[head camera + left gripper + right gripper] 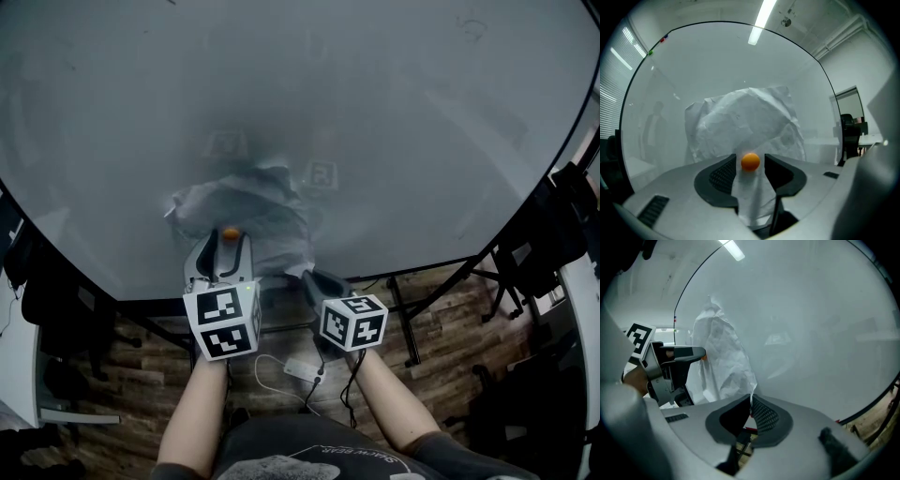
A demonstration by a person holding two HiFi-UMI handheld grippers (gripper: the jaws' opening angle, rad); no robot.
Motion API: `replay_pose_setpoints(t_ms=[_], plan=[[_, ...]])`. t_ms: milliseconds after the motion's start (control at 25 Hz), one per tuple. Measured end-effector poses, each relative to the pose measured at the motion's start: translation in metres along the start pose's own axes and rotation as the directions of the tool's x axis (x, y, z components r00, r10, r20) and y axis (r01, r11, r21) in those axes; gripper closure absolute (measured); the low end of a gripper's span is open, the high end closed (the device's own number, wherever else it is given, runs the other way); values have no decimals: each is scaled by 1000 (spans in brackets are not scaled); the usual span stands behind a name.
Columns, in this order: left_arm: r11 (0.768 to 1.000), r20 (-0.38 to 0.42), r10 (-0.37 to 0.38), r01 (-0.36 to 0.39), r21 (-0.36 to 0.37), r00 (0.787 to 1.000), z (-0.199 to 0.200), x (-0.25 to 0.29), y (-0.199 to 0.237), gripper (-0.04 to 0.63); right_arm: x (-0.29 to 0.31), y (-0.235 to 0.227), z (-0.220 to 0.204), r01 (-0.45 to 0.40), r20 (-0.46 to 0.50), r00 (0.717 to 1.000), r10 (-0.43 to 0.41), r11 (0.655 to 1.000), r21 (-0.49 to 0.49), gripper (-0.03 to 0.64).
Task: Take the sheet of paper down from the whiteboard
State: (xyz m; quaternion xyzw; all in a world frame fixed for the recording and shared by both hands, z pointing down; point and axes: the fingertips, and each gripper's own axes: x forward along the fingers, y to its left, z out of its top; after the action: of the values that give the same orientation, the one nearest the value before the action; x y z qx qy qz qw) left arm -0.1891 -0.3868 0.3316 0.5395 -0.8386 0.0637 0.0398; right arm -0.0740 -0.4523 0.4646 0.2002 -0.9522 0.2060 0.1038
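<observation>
A crumpled white sheet of paper point(258, 211) hangs against the lower middle of the whiteboard point(394, 112). A small orange round magnet point(230, 232) sits on its lower left part. My left gripper point(225, 247) is open, and the orange magnet point(750, 161) stands between its fingertips with a gap on each side. A strip of the paper point(745, 122) runs down between the jaws. My right gripper point(314, 277) is shut on the paper's lower right edge, and the paper point(723, 357) rises from the pinch at my right gripper point(751, 405). The left gripper point(689, 352) also shows at the left of the right gripper view.
The whiteboard's black stand legs point(403, 319) rise from a wooden floor point(441, 309). A white adapter with a cable point(302, 367) lies below my hands. Dark chairs or bags point(553, 234) stand at the right and more dark items point(47, 309) at the left.
</observation>
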Motion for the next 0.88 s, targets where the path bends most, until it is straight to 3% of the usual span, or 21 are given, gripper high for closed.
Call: replay_pose_setpoints(t_ms=[320,520,600,880], plan=[[987,14,149,-150,57,989,-2,1,5,428,2,-1,-1,-8,-3,1000,8,1000,0,586],[987,31,153,-155,53,988,-1,1,4,435,1,-4,-1,-11,-7,1000,11,1000,0,586],[988,37,148,-150,46,988,-1,1,5,466,2,-5,-1,-10,-6,1000,10,1000,3,586],[995,45,94,-95,16,995,-1,-1,5,469,-2,-6,1,-21,4,1000,21,1000,3,594]])
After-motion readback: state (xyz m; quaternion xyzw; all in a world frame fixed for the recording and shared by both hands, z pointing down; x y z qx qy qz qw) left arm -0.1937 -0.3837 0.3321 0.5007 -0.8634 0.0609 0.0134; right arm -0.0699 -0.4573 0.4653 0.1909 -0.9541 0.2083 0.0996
